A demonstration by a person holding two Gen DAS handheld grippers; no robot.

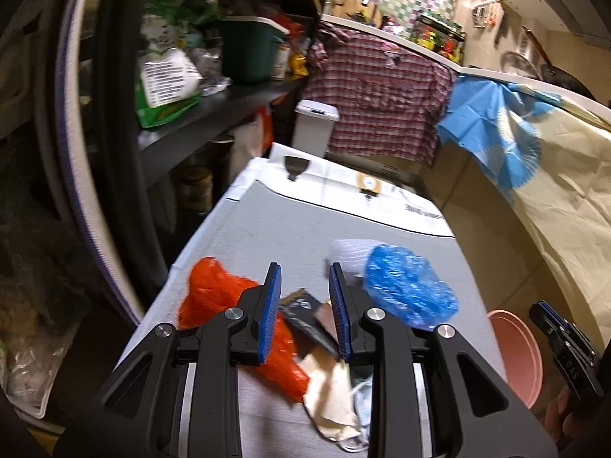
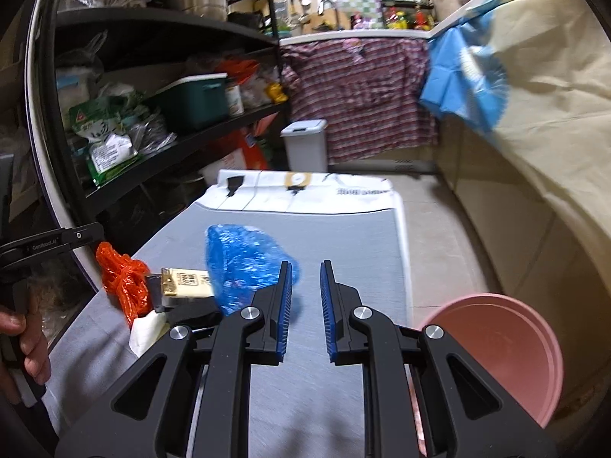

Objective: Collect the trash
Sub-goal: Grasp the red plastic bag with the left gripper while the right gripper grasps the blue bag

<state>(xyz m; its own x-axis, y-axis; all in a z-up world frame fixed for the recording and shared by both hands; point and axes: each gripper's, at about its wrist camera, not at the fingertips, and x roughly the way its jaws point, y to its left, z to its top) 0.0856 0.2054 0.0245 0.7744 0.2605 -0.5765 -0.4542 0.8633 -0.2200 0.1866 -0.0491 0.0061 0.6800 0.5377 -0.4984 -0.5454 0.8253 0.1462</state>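
Your grey table (image 2: 343,252) stands beside black shelving (image 2: 172,145). One orange bag (image 1: 214,297), one blue bag (image 2: 244,263). Left gripper (image 1: 305,311) and right gripper (image 2: 305,311): both released.

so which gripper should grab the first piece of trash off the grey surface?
Probably left. The open left gripper is poised directly over the dark flat wrapper, beside the crumpled orange plastic bag. The open right gripper faces bare grey surface.

On the table (image 2: 343,236) the trash lay in a cluster: one bag (image 2: 122,280) leftmost, a packet (image 2: 187,282) beside it, another bag (image 2: 244,263) right of that. A basin (image 2: 508,351) stood off the table's right edge, a bin (image 2: 305,145) behind its far end.
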